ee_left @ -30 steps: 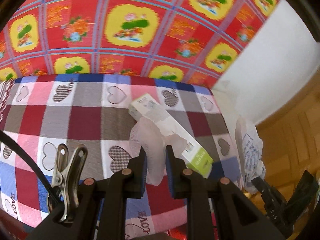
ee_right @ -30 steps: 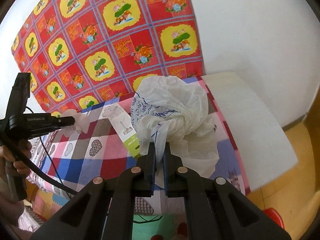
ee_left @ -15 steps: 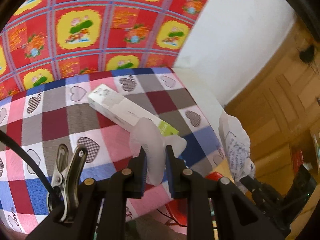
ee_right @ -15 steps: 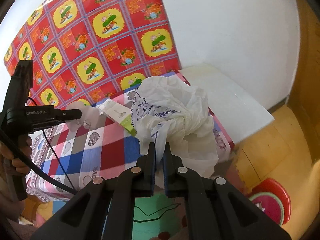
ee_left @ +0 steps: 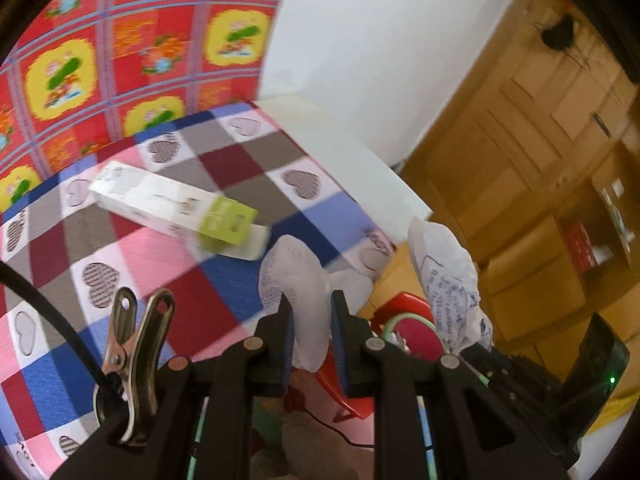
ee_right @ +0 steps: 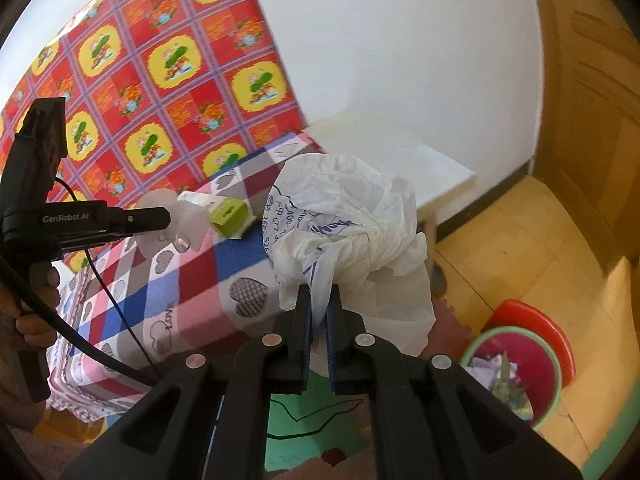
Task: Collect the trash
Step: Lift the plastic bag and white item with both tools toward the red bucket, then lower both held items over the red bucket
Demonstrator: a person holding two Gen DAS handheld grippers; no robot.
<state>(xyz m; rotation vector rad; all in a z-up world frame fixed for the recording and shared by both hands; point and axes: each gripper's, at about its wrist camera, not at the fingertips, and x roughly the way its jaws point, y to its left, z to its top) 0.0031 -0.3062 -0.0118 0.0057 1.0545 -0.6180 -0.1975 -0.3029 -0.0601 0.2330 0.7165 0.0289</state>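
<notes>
White crumpled wrapper [ee_left: 308, 284] pinched in left gripper [ee_left: 312, 320], jaws nearly closed, at checked tablecloth [ee_left: 160, 264] edge. Right gripper [ee_right: 319, 312], jaws closed on white plastic bag [ee_right: 352, 232]. Green-white box [ee_left: 176, 208] lies on cloth. Red bin [ee_right: 516, 364] on floor.

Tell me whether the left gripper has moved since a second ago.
Yes. The left gripper, holding the white wrapper, has swung right past the box, off the table's edge, toward the red bin.
</notes>
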